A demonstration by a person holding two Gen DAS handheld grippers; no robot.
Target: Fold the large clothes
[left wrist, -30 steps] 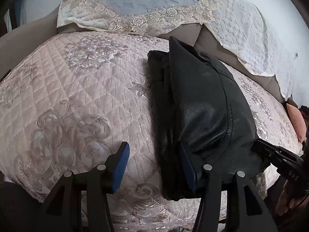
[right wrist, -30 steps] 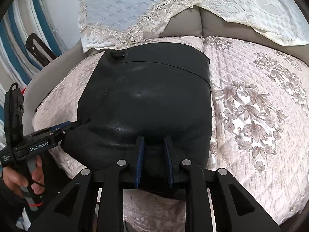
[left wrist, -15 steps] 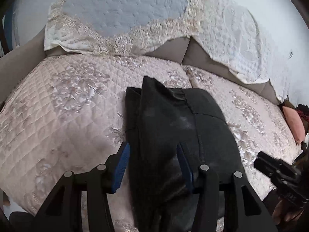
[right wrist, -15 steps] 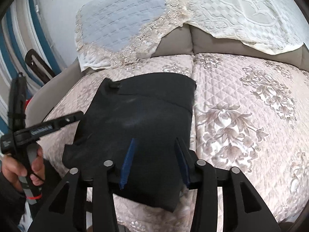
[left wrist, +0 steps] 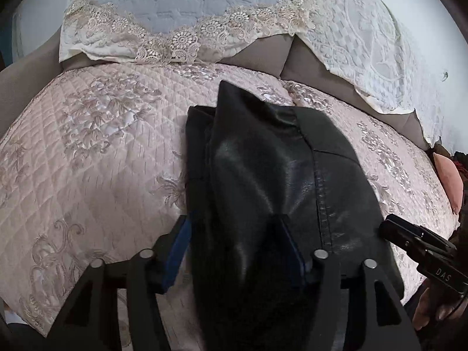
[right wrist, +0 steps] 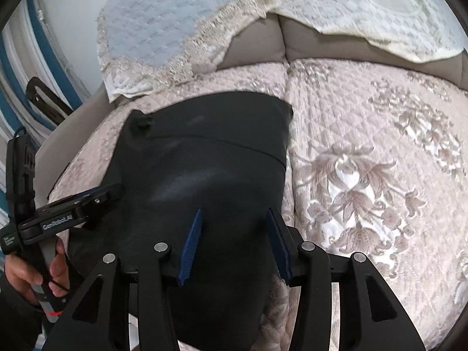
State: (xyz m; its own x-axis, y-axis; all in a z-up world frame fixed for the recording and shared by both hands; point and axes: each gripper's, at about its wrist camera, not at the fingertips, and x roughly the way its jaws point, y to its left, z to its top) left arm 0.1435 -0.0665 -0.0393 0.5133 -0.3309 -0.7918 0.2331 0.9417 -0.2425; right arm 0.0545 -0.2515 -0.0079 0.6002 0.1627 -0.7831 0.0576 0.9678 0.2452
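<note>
A black leather-like garment (left wrist: 272,181) lies folded in a thick bundle on the pink quilted sofa seat (left wrist: 96,152); it also shows in the right wrist view (right wrist: 204,175). My left gripper (left wrist: 234,245) is open, its blue pads straddling the near left part of the bundle. My right gripper (right wrist: 234,239) is open, its pads apart over the near edge of the garment. Each gripper shows in the other's view: the right one (left wrist: 421,248), the left one (right wrist: 73,210) at the garment's left side.
A lace-trimmed blue and cream cover (left wrist: 181,8) drapes the grey sofa back (left wrist: 257,55). A pink cushion (left wrist: 447,181) lies at the far right. The seat front edge runs just below the garment. Blue striped fabric (right wrist: 17,67) is at the left.
My right gripper, shut on the garment a second ago, has opened. Both grippers pulled back, then moved forward over the bundle again. The garment now lies settled on the seat.
</note>
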